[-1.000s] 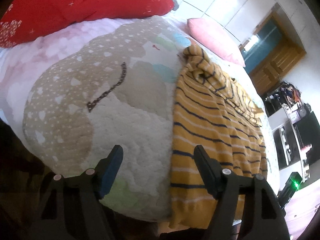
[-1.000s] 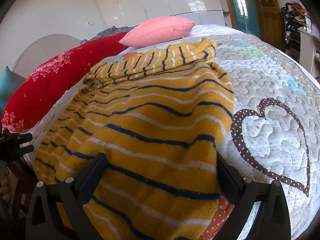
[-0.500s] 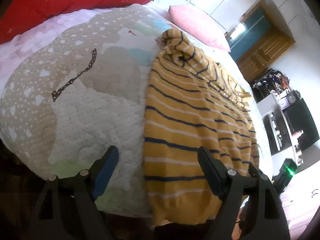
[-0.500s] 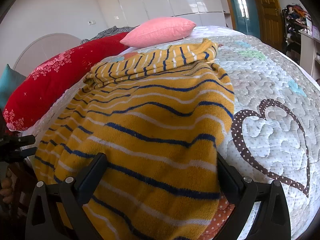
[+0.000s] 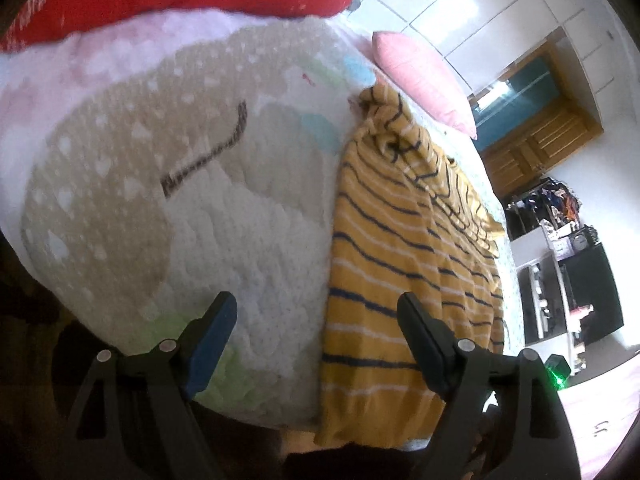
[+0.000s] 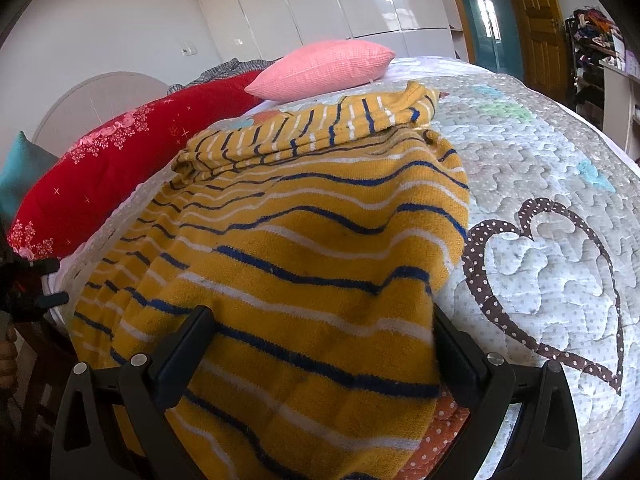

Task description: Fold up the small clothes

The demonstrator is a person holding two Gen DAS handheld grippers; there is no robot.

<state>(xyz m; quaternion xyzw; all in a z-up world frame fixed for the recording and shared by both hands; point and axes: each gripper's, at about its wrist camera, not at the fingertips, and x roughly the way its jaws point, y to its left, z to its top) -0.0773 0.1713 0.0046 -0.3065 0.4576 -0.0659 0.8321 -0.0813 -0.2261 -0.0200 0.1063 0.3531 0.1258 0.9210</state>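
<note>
A yellow knit garment with blue and white stripes (image 5: 404, 248) lies spread on the quilted bed, its hem hanging over the near edge. In the right wrist view it (image 6: 304, 248) fills the middle, with a folded part at its far end. My left gripper (image 5: 316, 340) is open at the bed's edge, its right finger over the garment's left hem corner and its left finger over bare quilt. My right gripper (image 6: 320, 352) is open, its jaws standing on either side of the garment's near hem.
The quilted bedspread (image 6: 540, 208) has a brown heart outline. A pink pillow (image 6: 324, 68) and a red pillow (image 6: 120, 160) lie at the head. A wardrobe and wooden door (image 5: 536, 144) stand beyond. The left gripper shows at the right wrist view's left edge (image 6: 28, 288).
The left gripper's view has swung back to the left, so the garment's hem corner sits further right between its fingers. The right gripper has barely moved. Both stay open.
</note>
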